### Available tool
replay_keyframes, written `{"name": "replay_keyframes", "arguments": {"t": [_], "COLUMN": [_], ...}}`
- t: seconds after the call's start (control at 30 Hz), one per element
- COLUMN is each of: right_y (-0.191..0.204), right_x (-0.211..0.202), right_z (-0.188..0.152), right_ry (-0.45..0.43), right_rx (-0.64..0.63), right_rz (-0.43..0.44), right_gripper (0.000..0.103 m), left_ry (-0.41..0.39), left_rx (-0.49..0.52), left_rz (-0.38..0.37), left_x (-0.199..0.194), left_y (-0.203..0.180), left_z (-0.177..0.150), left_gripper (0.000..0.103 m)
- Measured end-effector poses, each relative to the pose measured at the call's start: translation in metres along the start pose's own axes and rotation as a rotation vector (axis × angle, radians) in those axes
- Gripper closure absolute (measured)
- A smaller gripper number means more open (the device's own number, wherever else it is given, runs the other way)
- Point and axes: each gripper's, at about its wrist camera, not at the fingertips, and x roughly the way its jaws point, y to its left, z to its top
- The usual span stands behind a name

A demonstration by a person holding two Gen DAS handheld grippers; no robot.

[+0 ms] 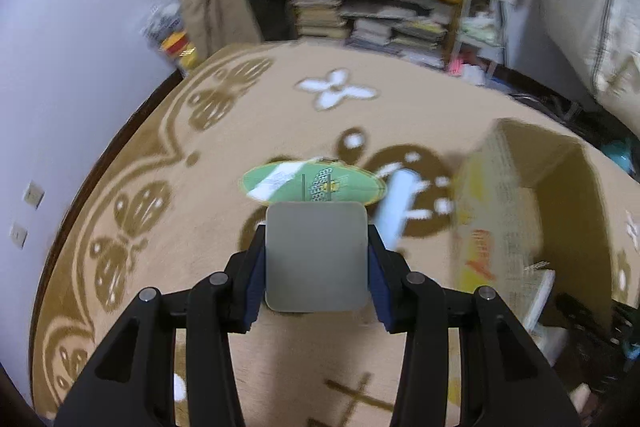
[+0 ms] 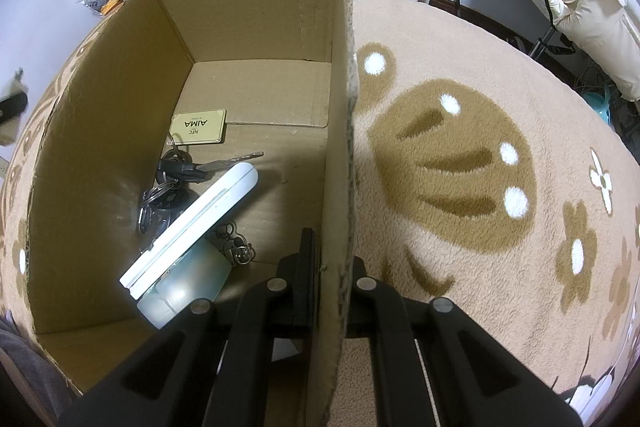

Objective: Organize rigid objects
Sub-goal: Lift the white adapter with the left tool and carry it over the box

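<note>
1. Progress stood at roughly the midpoint, in our judgement: several items lay in the cardboard box [image 2: 248, 39], and at least two were outside it.
2. We recorded the left gripper [image 1: 316, 259] closed on a grey square-ended object [image 1: 316, 259], held between the blue pads [image 1: 256, 279] above the rug [image 1: 160, 131]. The frame was motion-blurred, so we could not identify the object further.
3. We recorded the right gripper [image 2: 328, 267] clamped narrow on the box's side wall, one finger inside and one outside, apparently to steady the box.
4. Contents of the box, as seen from the right wrist view:
   - a tan NFC card [image 2: 199, 126] on the floor of the box;
   - a bunch of keys [image 2: 172, 183] just beside the card;
   - a white flat case [image 2: 192, 231] lying tilted over a pale translucent container [image 2: 188, 283];
   - a small metal charm [image 2: 236, 247] near the container.
5. Items remaining on the rug, as seen from the left wrist view: a green round lid-like disc [image 1: 312, 183] just beyond the held object, and a white cylindrical item [image 1: 396, 207] between the disc and the box. Blur prevented a firmer description.
6. We judged the outstanding work to be the deposit of the held object into the box, then the collection of the disc and the white item.
</note>
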Motion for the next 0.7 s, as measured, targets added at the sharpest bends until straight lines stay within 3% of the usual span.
{"name": "replay_keyframes", "arguments": {"t": [0.2, 0.37, 0.7], "right_y": [0.000, 0.000, 0.000], "right_x": [0.000, 0.000, -0.001], "right_z": [0.000, 0.000, -0.001], "right_ry": [0.000, 0.000, 0.000], "right_rx": [0.000, 0.001, -0.001], "right_rz": [-0.001, 0.000, -0.002], "right_gripper": [0.096, 0.096, 0.096], "left_ry": [-0.097, -0.131, -0.081], "left_rx": [0.089, 0.153, 0.240], "left_rz": [-0.053, -0.097, -0.171], "left_x": [-0.049, -0.074, -0.063], "left_y": [-0.039, -0.072, -0.119], "left_z": [0.004, -0.001, -0.022], "left_gripper": [0.060, 0.060, 0.060]}}
